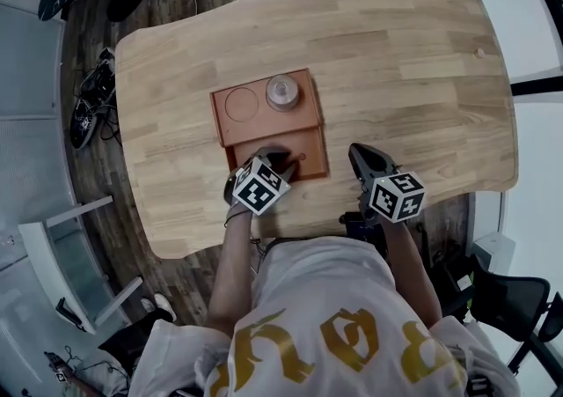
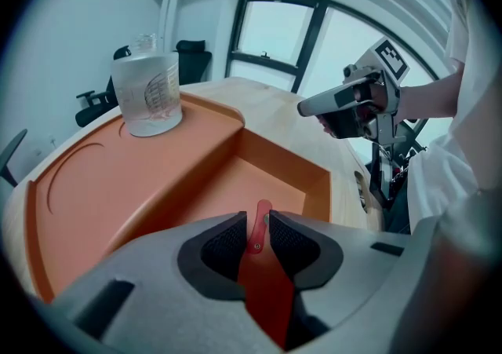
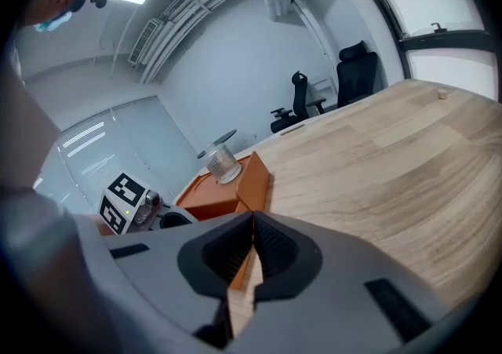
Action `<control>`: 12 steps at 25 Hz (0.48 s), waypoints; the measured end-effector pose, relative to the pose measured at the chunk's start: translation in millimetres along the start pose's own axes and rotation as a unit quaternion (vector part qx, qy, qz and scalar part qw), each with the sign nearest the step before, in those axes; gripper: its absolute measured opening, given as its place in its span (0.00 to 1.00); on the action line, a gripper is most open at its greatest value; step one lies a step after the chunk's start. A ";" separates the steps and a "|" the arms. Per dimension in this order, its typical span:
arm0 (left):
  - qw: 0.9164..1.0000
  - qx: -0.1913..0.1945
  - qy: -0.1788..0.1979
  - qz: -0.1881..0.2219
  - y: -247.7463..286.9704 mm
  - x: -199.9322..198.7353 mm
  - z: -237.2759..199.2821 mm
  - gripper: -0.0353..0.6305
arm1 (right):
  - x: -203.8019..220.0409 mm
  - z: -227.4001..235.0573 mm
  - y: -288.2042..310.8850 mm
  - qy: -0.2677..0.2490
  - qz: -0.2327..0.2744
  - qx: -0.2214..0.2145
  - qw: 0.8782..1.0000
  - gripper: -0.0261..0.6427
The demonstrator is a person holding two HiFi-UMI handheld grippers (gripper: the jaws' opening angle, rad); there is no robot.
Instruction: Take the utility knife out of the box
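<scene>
Where the left tongs (image 2: pixel 256 225) pinched the knife (image 2: pixel 265 286), it ran lengthwise over the box (image 2: pixel 141 187). The right tongs (image 3: pixel 252 244) were closed, empty.

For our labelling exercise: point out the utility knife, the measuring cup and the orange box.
utility knife (image 2: pixel 265 286), left gripper view, red body between the jaws.
measuring cup (image 2: pixel 149 97), left gripper view, clear side wall.
orange box (image 2: pixel 118 187), left gripper view, bare upper deck.
</scene>
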State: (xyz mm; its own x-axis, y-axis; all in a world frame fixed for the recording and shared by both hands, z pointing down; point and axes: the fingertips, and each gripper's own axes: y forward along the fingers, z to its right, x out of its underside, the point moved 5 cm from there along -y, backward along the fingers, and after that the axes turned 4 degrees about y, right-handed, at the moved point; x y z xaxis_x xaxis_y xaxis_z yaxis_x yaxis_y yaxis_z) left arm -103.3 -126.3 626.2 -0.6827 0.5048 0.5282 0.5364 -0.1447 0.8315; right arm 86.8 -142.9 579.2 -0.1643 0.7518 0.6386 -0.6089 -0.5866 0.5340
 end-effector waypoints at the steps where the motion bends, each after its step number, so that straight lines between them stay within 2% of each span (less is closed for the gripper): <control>1: 1.000 0.002 0.001 -0.004 2.1 1.2 -0.1 0.17 | 0.4 0.7 1.0 0.002 -0.002 0.000 1.000 0.06; 8: 0.999 0.018 0.039 -0.031 15.5 5.6 2.2 0.22 | 2.4 7.5 6.5 0.016 -0.010 0.002 1.000 0.06; 12: 0.996 0.007 0.075 -0.037 15.6 6.6 2.6 0.21 | 1.9 10.2 9.8 0.022 -0.012 0.002 1.000 0.06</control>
State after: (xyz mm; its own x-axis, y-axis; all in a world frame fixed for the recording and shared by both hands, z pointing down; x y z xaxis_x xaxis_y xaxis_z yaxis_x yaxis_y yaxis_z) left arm -98.2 -123.0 642.1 -0.7869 0.3801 0.4861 0.4877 -0.0997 0.8673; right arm 88.4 -150.3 591.3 -0.1833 0.7776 0.6014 -0.6096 -0.5699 0.5511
